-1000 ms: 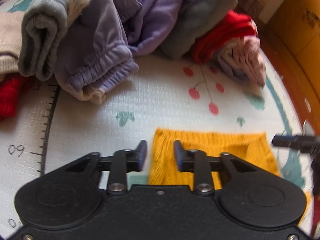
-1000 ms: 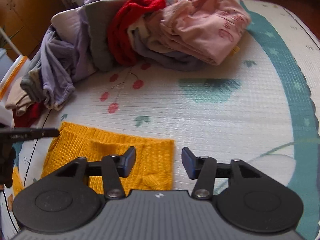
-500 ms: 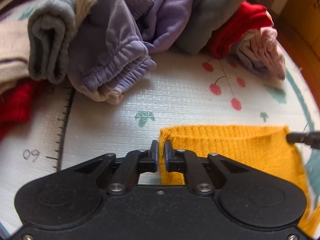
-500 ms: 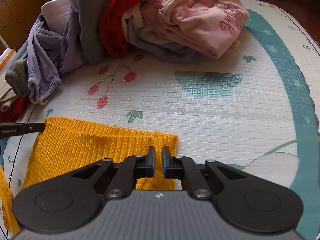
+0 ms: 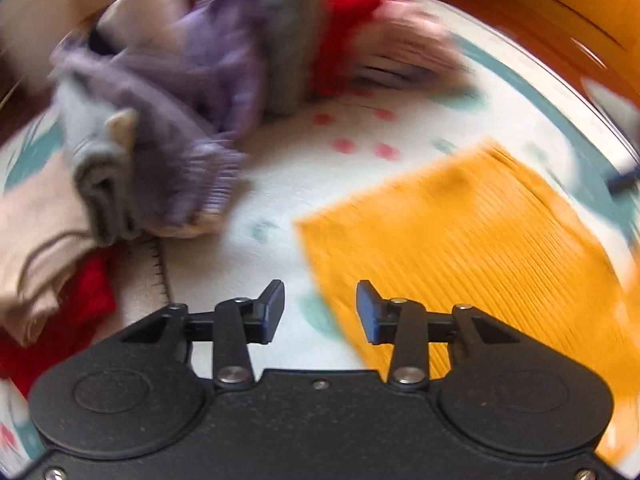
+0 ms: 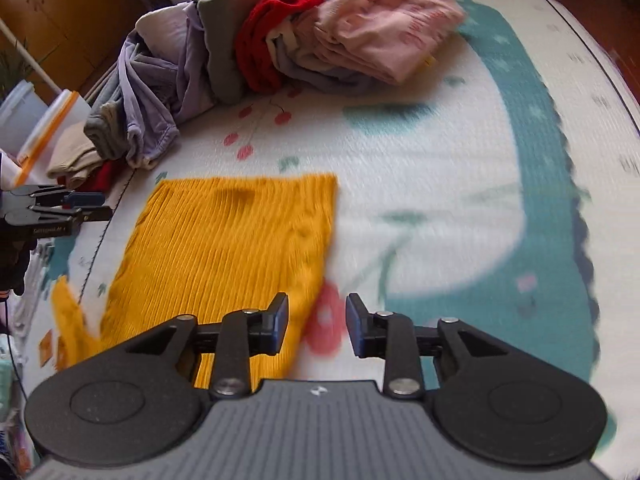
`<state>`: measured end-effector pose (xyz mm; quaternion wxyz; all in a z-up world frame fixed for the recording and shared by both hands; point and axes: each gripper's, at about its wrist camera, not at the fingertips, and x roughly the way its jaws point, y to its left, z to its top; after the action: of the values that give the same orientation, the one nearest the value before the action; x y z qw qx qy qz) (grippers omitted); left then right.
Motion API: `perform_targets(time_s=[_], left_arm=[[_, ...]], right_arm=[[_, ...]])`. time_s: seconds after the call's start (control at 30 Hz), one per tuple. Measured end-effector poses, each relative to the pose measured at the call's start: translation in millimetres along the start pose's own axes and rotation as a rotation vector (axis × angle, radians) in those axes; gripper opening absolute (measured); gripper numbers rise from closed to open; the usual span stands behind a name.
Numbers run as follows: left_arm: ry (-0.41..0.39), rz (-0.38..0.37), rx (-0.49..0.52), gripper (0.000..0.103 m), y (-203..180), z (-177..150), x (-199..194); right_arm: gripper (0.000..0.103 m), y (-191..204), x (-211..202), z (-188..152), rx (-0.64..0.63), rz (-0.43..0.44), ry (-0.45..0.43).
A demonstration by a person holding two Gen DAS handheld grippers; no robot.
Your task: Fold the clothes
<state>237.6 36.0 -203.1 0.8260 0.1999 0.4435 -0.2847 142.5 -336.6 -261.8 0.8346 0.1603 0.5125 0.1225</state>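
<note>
A yellow ribbed knit garment (image 6: 228, 236) lies flat on the play mat; it also shows in the left wrist view (image 5: 472, 248), to the right. My left gripper (image 5: 320, 310) is open and empty, over the mat at the garment's left edge. My right gripper (image 6: 316, 322) is open and empty, above the garment's near right edge. The left gripper also shows in the right wrist view (image 6: 60, 208), at the far left beside the garment. The left view is motion-blurred.
A pile of unfolded clothes (image 6: 248, 48) in purple, grey, red and pink lies along the mat's far side (image 5: 192, 92). A white mat (image 6: 460, 168) with teal and cherry prints covers the surface. White containers (image 6: 28, 120) stand at the far left.
Both grippers were shut on the garment's far edge half a second ago. Both are open now, raised and pulled back. The garment lies spread out flat.
</note>
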Motion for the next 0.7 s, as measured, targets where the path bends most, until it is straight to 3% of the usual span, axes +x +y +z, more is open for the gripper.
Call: perform_targets(time_s=[0.07, 0.17, 0.33, 0.43, 0.47, 0.57, 0.63, 0.7], left_arm=[[0.004, -0.021, 0.135, 0.038, -30.3, -22.6, -19.4], [0.026, -0.078, 0.233, 0.038, -76.1, -63.3, -47.5], [0.023, -0.196, 0.254, 0.037, -143.1, -113.1, -77.4], [0.033, -0.239, 0.133, 0.036, -164.8, -119.6, -68.7], [0.033, -0.253, 0.1, 0.036, -171.4, -118.9, -64.9], [0.011, -0.239, 0.13, 0.036, -196.2, -120.4, -53.7], [0.036, -0.227, 0.12, 0.036, -204.6, -123.4, -36.5], [0.071, -0.183, 0.212, 0.043, -216.8, -139.3, -16.7]], right_arm=[[0.035, 0.6, -20.0, -25.2, -0.018, 0.016, 0.0], [0.034, 24.9, -47.3, -64.3, -0.162, 0.041, -0.013], [0.034, 82.9, -55.3, -132.1, -0.41, 0.142, -0.005], [0.034, 116.4, -39.4, -160.6, -0.531, 0.186, 0.039], [0.034, 123.6, -34.1, -164.0, -0.538, 0.204, 0.05], [0.034, 138.6, -20.0, -161.7, -0.491, 0.244, 0.053], [0.034, 145.8, -4.4, -163.0, -0.495, 0.211, 0.078], [0.034, 149.9, 20.7, -176.6, -0.562, 0.129, 0.174]])
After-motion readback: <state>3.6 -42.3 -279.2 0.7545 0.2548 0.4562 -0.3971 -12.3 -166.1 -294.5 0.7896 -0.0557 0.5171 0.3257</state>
